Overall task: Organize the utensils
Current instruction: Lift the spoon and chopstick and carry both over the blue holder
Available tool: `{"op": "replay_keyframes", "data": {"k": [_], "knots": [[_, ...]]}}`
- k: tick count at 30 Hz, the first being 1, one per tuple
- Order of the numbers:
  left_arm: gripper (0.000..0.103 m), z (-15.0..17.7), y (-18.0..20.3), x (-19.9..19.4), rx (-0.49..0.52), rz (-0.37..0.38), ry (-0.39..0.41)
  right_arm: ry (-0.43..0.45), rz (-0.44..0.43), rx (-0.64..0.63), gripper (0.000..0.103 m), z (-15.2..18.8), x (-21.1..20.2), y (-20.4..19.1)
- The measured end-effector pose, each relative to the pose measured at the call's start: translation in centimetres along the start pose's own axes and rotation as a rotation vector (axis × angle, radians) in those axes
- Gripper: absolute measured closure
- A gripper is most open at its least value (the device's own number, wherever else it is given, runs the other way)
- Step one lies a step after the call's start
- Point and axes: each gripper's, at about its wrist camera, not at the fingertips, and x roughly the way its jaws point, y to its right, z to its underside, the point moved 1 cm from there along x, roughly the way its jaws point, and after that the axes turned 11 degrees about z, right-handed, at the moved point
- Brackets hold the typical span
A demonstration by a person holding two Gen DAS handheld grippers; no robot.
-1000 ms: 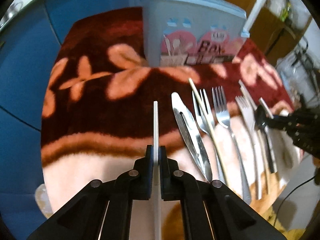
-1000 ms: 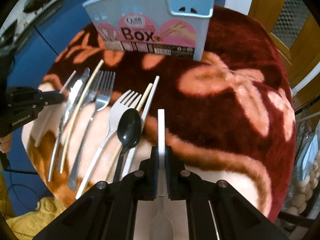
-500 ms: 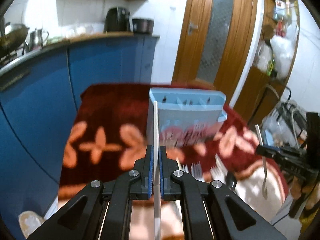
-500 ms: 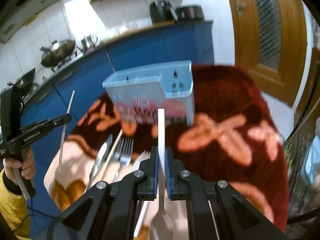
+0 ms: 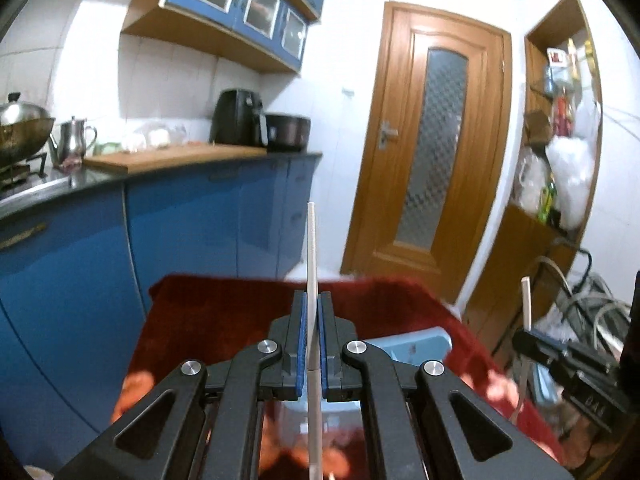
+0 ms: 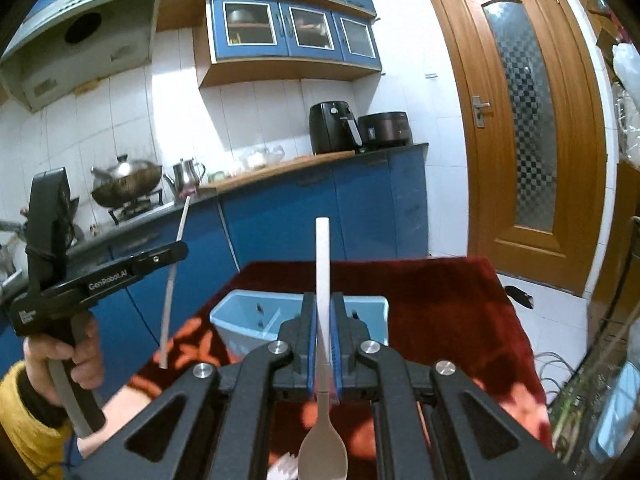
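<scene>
My left gripper (image 5: 312,300) is shut on a thin white utensil (image 5: 312,240), seen edge-on and standing upright. My right gripper (image 6: 323,300) is shut on a white spoon (image 6: 322,256), handle up and bowl hanging below the fingers. The light blue utensil box (image 6: 256,316) stands on the red floral cloth (image 6: 440,300) just beyond and below both grippers, its top open. In the right wrist view the left gripper (image 6: 176,250) is at the left, held by a hand (image 6: 76,356) in a yellow sleeve. The left wrist view shows the box (image 5: 412,344) mostly hidden behind the fingers.
Blue kitchen cabinets (image 6: 300,220) with a countertop run behind the table, bearing an air fryer (image 6: 332,126), a kettle (image 6: 186,176) and a wok (image 6: 128,180). A wooden door (image 6: 524,120) is at the right. White fork tines (image 6: 284,464) show at the bottom edge.
Both grippers have risen and tilted up from facing the table to facing the kitchen, each still holding its utensil. The cutlery on the cloth has dropped out of view and the box sits lower.
</scene>
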Motion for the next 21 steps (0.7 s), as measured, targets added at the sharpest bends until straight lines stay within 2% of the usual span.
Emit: {"op": "replay_keyframes", "data": {"k": [5, 9, 15, 21], "knots": [[0.098, -1.3, -0.6, 1.0, -0.014, -0.018, 0.099, 0.046, 0.002, -0.001, 0.095, -1.6, 2.3, -0.3], [0.098, -1.7, -0.9, 2.8, 0.006, -0.058, 0.143, 0.100, -0.009, 0.007, 0.095, -2.5, 3.9, -0.7], [0.098, 0.2, -1.2, 4.6, 0.017, -0.068, 0.180, 0.162, 0.024, 0.007, 0.095, -2.5, 6.3, -0.4], [0.098, 2.4, -1.9, 5.7, 0.015, -0.059, 0.177, 0.168, 0.021, -0.010, 0.095, -1.3, 8.9, -0.1]]}}
